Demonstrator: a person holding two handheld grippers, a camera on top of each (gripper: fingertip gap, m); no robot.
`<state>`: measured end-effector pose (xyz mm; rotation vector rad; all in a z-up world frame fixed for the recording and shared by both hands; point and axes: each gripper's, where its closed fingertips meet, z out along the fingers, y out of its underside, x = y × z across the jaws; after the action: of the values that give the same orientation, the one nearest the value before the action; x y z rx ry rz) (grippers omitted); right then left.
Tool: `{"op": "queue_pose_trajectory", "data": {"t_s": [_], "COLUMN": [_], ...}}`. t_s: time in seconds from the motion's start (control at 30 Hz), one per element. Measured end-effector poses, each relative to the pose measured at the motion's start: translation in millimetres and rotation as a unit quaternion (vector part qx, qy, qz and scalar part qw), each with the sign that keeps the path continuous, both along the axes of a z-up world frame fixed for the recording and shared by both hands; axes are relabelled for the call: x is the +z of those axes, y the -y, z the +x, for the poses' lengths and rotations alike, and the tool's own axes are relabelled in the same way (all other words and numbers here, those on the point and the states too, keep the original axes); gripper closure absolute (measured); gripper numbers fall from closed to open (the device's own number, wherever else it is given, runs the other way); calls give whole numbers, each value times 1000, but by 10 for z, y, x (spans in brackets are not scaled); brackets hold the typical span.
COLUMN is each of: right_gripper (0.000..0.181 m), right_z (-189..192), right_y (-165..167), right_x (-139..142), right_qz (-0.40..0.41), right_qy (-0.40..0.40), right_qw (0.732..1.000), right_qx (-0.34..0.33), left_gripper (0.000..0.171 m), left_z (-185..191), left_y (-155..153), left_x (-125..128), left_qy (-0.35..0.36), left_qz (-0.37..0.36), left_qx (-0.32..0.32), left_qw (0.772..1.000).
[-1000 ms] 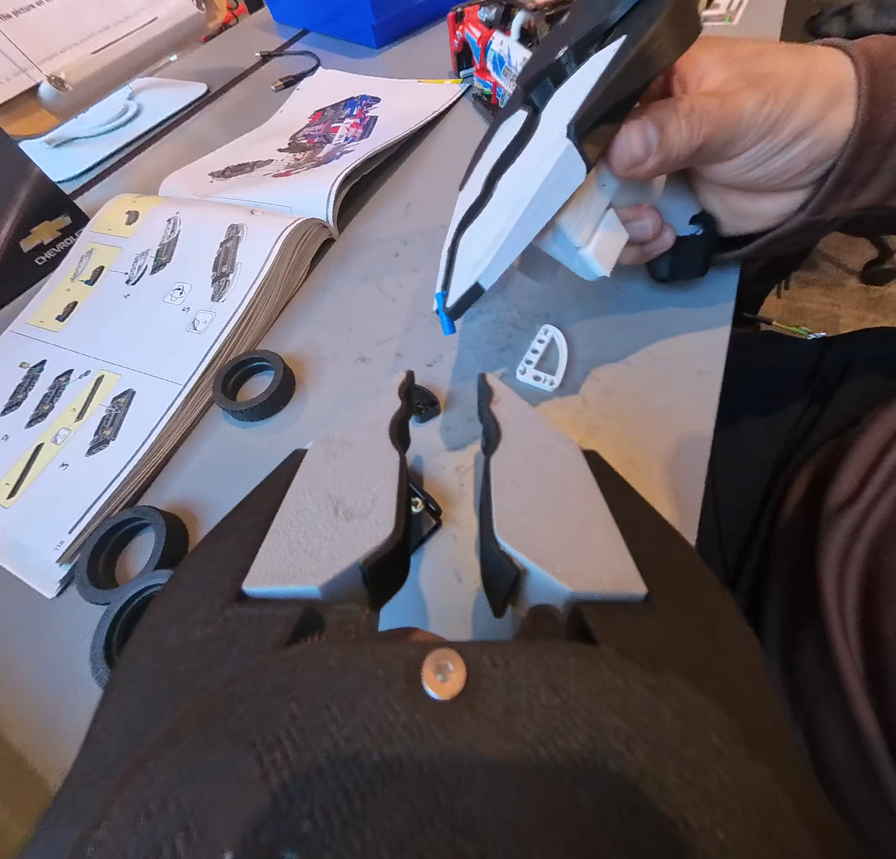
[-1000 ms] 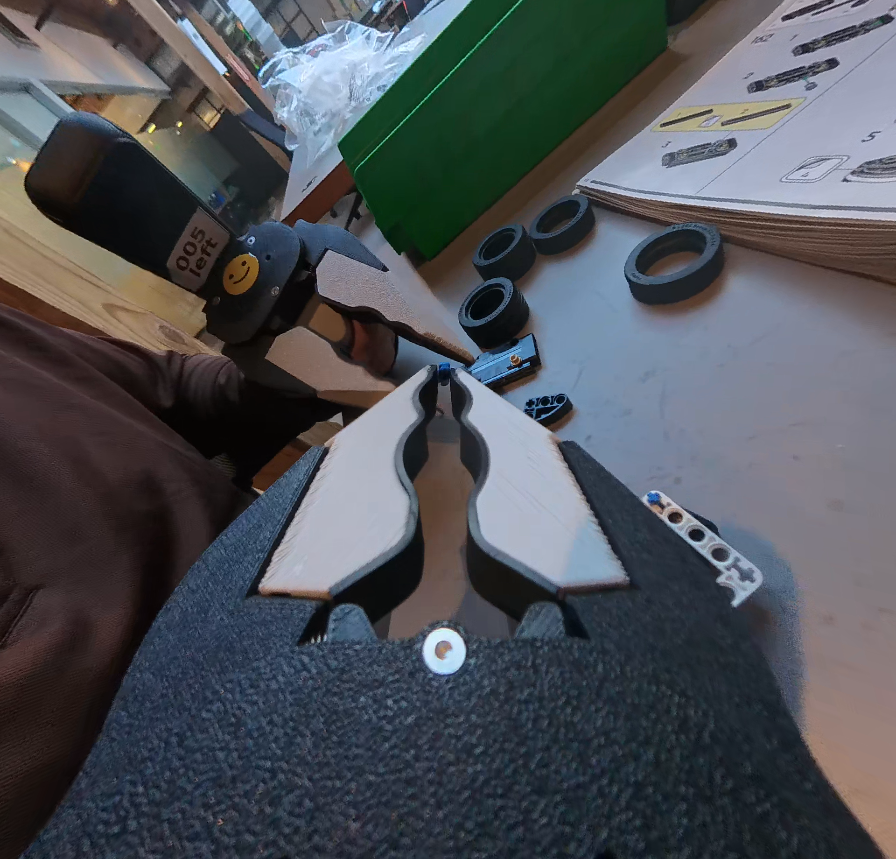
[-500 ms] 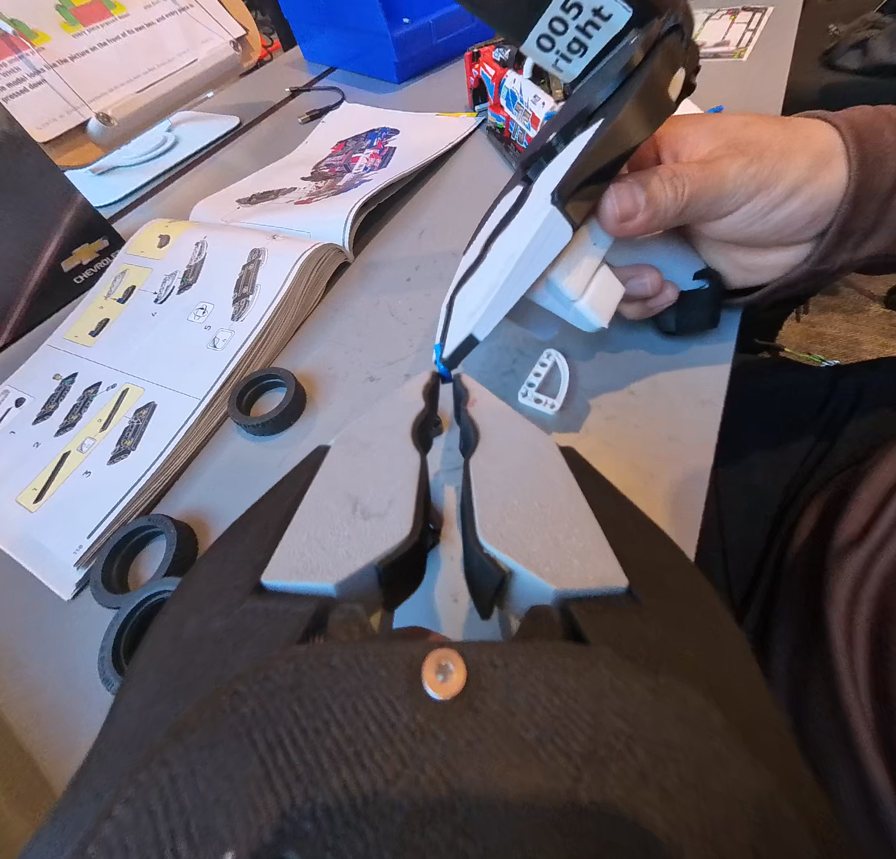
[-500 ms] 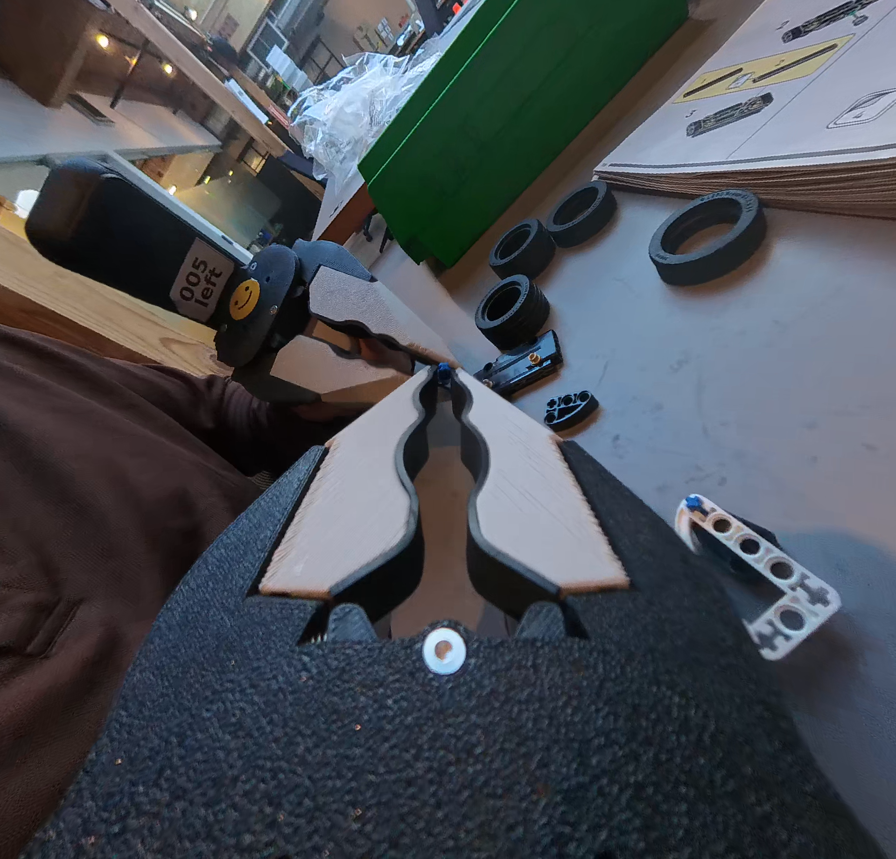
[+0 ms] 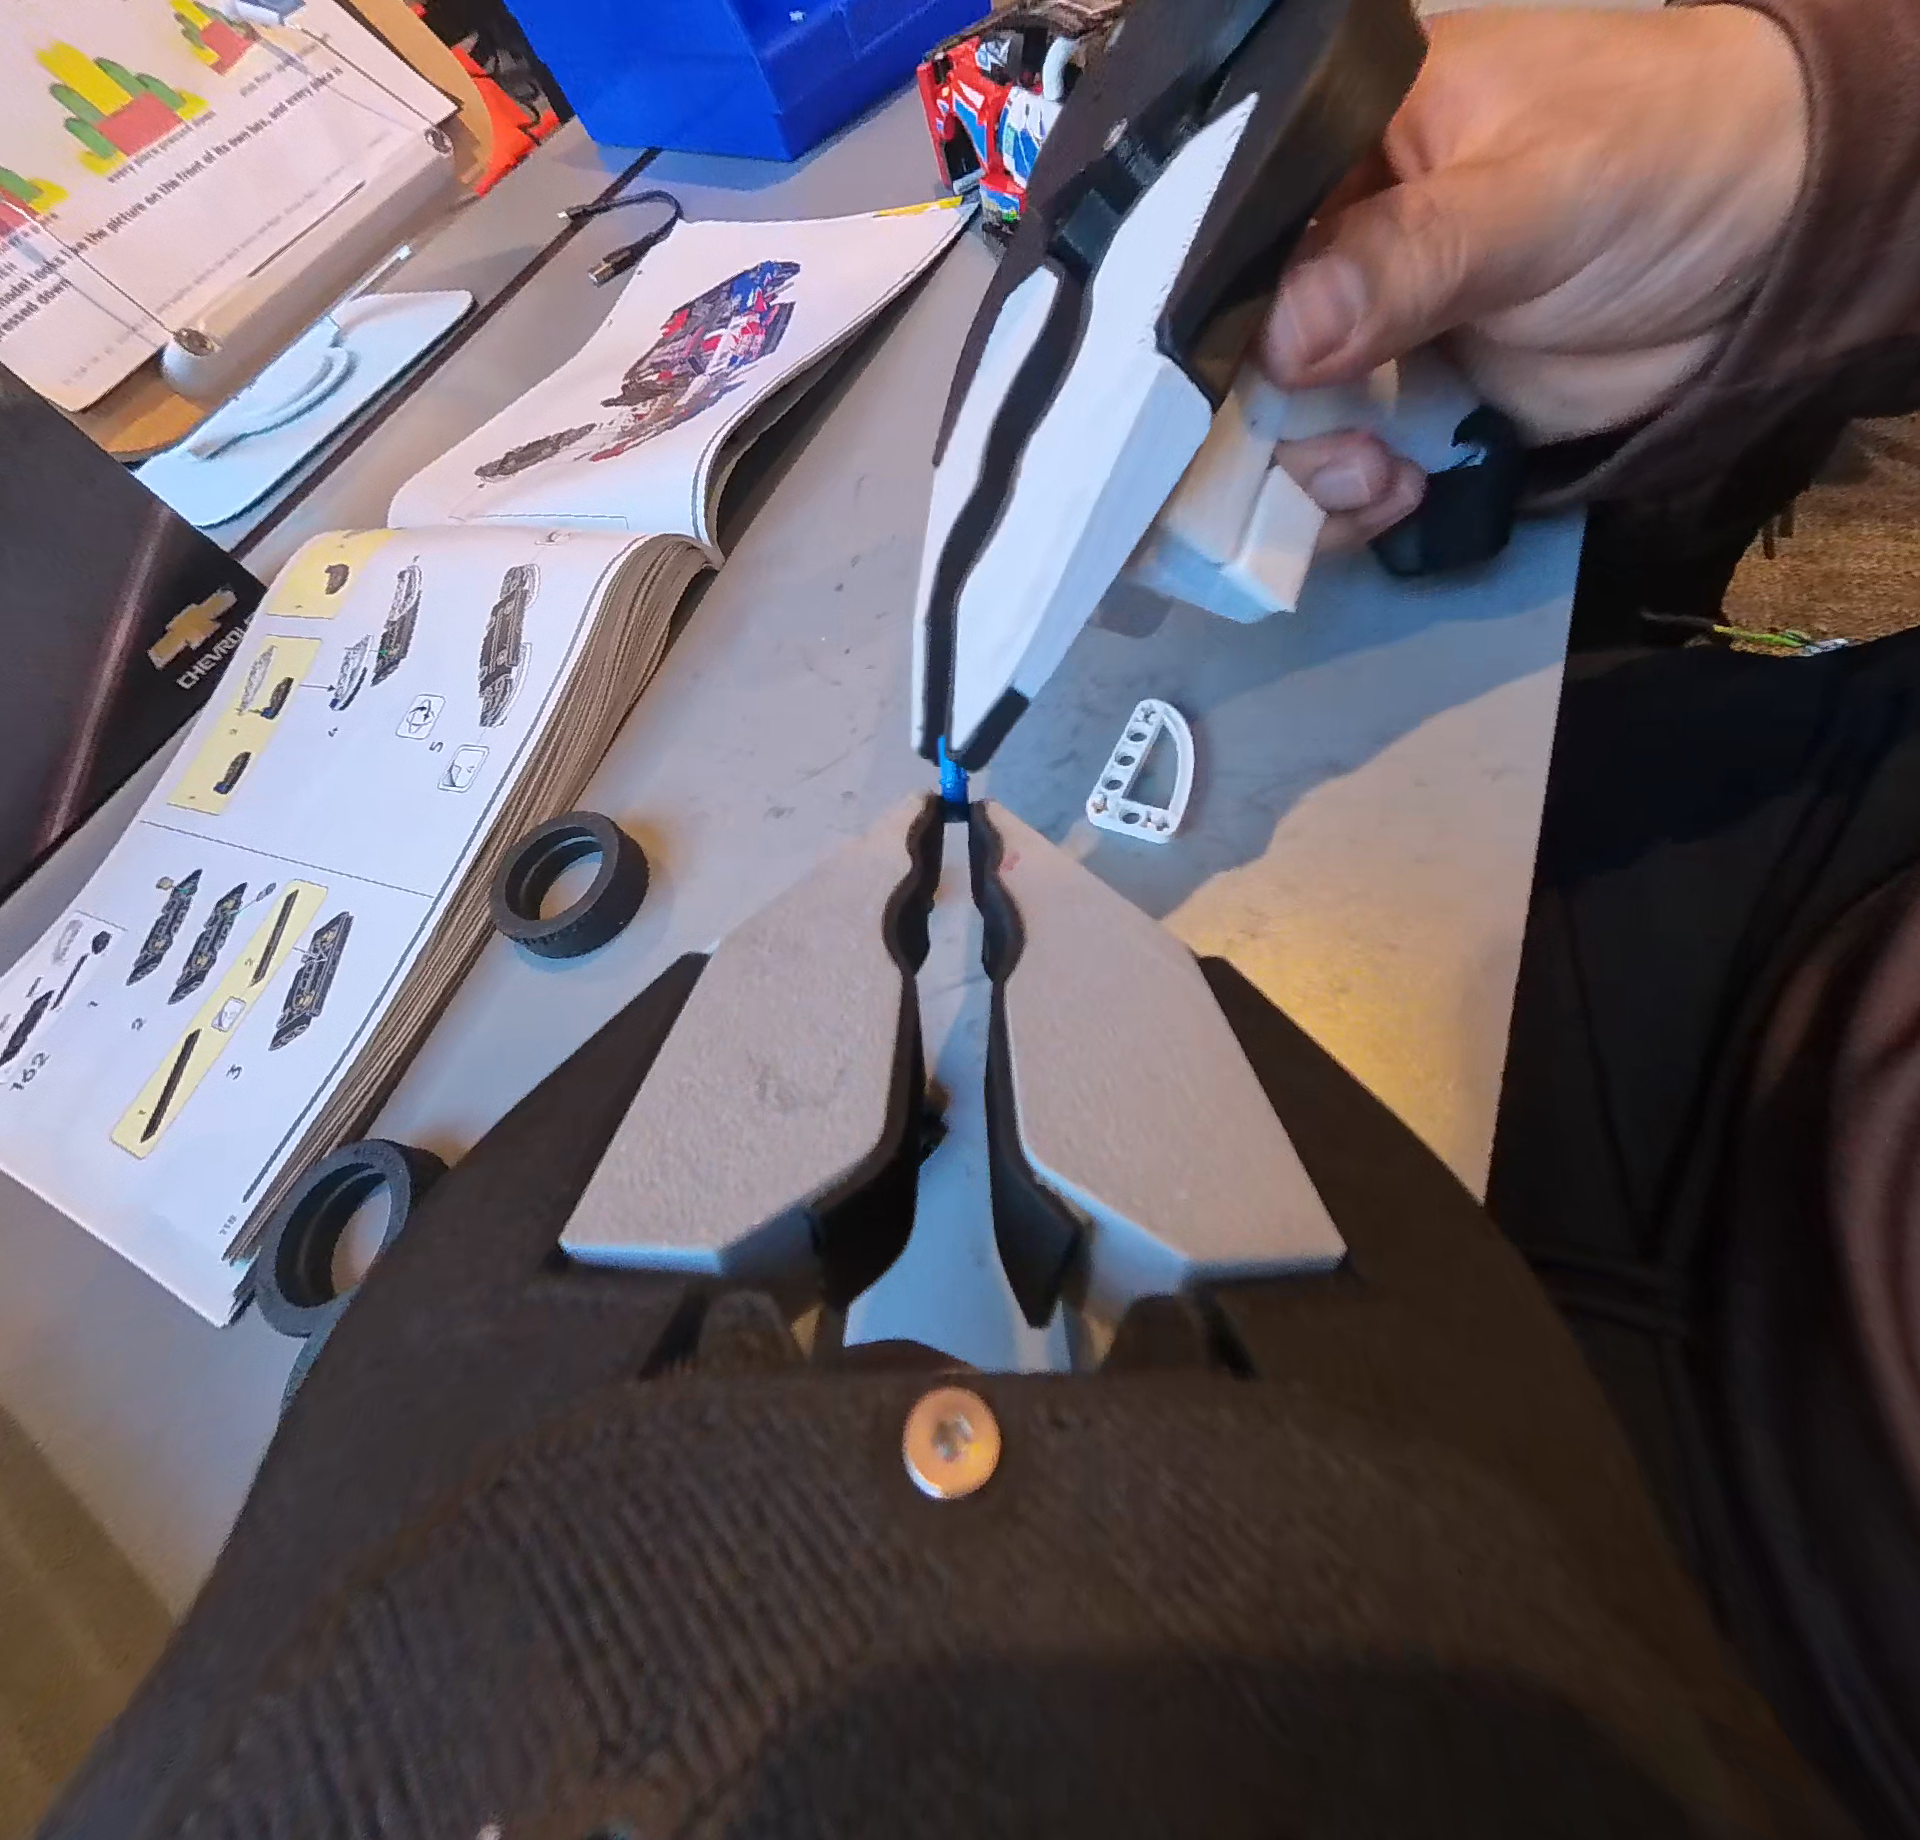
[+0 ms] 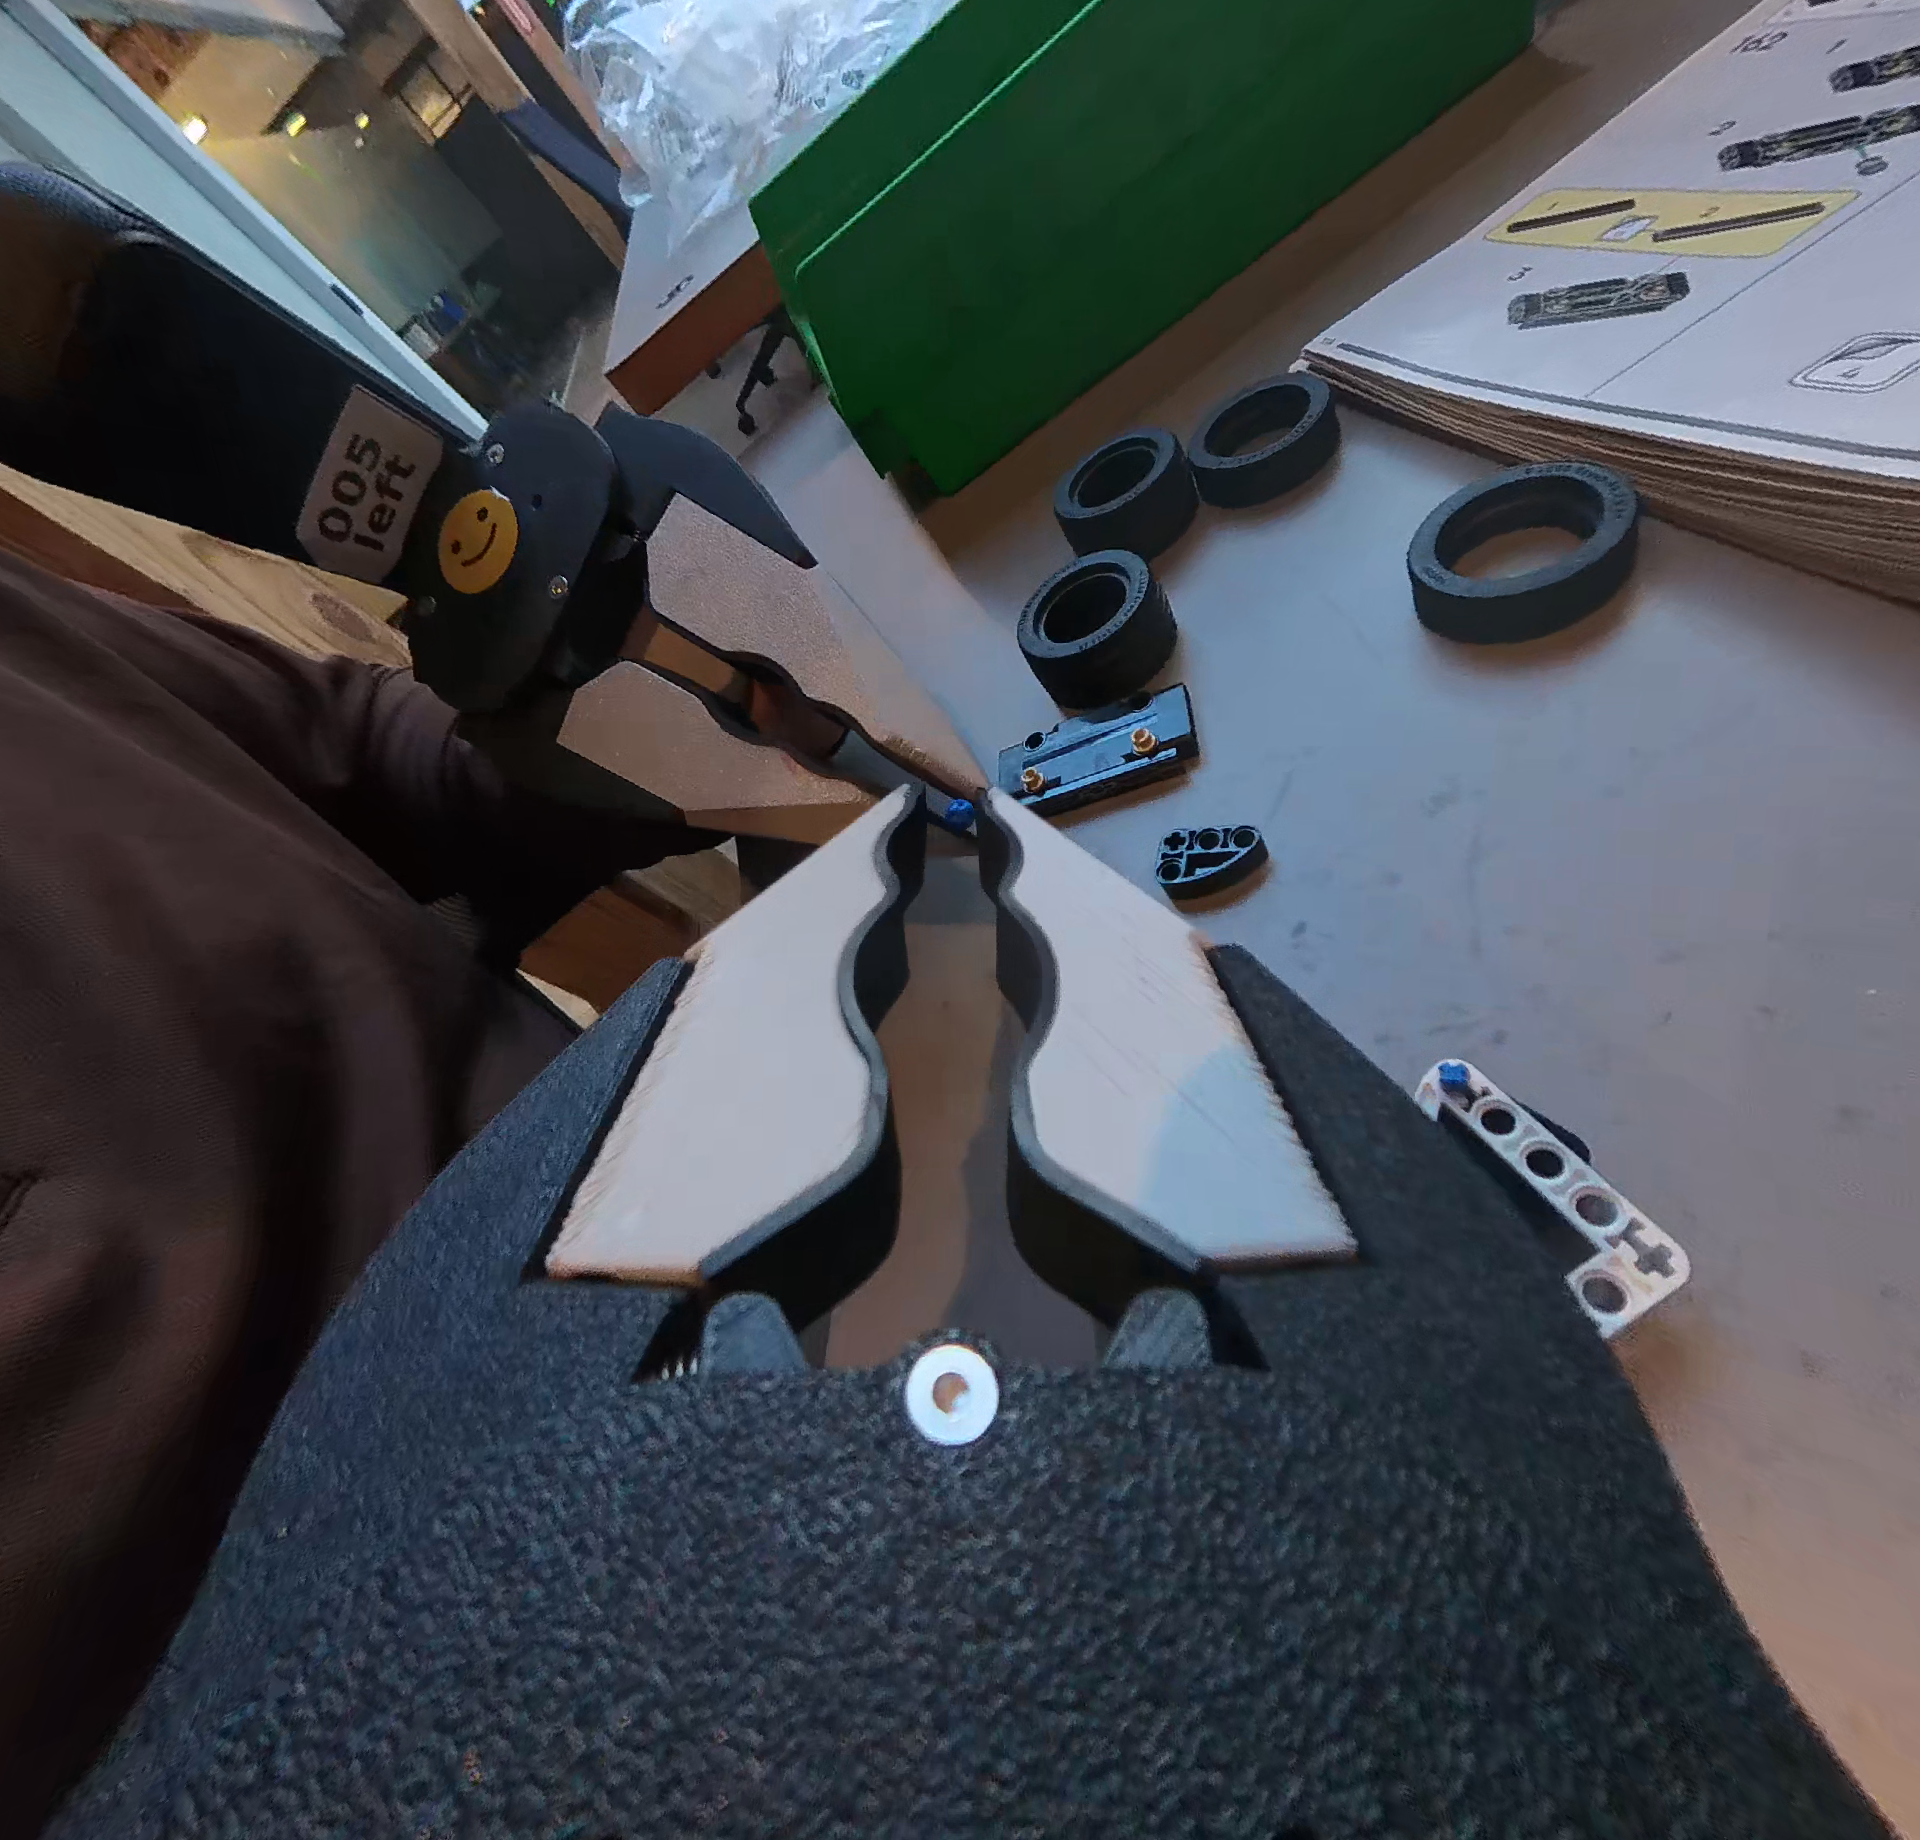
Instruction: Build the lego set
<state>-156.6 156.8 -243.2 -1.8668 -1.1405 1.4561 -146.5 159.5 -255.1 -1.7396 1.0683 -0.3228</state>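
Two grippers: meeting tip to tip above the grey table (image 5: pixel 1351 959), a small blue pin (image 5: pixel 950 784) between them.
Table: grey and scuffed; an open instruction booklet (image 5: pixel 343 814) lies on it, pages up.
Blue bin: (image 5: pixel 748 24) at the far edge, seen only from the left wrist.
Green bin: (image 6: pixel 1122 180) seen only from the right wrist, with clear plastic bags (image 6: pixel 748 34) behind it.
Model car: (image 5: pixel 997 128) red, white and blue, partly hidden behind the right gripper; left wrist view only.
Right gripper: (image 5: pixel 940 741) held in a hand (image 5: pixel 1558 232), fingers pressed on the upper end of the pin.
Left gripper: (image 5: pixel 948 822) fingers drawn nearly together at the lower end of the pin; firm grip cannot be confirmed.
Tyres: four black (image 6: pixel 1522 564) beside the booklet in the right wrist view.
Black block: (image 6: pixel 1099 751) with two brass studs, right wrist view only.
White beam: (image 6: pixel 1558 1188) perforated, just beside the right gripper.
White curved piece: (image 5: pixel 1141 772) on the table, left wrist view.
Black small piece: (image 6: pixel 1210 860) near the block.
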Motion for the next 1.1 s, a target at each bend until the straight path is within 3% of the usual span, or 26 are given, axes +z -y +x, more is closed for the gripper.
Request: {"op": "queue_pose_trajectory", "data": {"t_s": [0.33,0.4,0.53,0.6,0.83,1.1], "right_gripper": [178,178,178,178,178,178], "right_z": [42,107,349,445,524,568], "right_y": [55,54,148,189,227,-21], "right_x": [-31,-36,-153,-265,-503,-576], "right_qz": [42,66,98,106,128,170], "right_qy": [30,47,104,135,195,219], "right_qw": [999,997,990,985,972,961], "right_qx": [7,-5,-9,-11,5,-12], "left_gripper": [169,163,144,143,138,139], "left_z": [44,5,-225,-255,-190,-99], "left_y": [63,79,-59,-124,-226,-279], "left_x": [0,-42,-173,-224,-480,-508], "left_qy": [-6,-7,4,3,-109,-112], "left_qz": [6,-25,-126,-155,-191,-222], "left_qx": [-24,-28,26,39,49,48], "left_qw": [1000,999,992,987,974,967]}}
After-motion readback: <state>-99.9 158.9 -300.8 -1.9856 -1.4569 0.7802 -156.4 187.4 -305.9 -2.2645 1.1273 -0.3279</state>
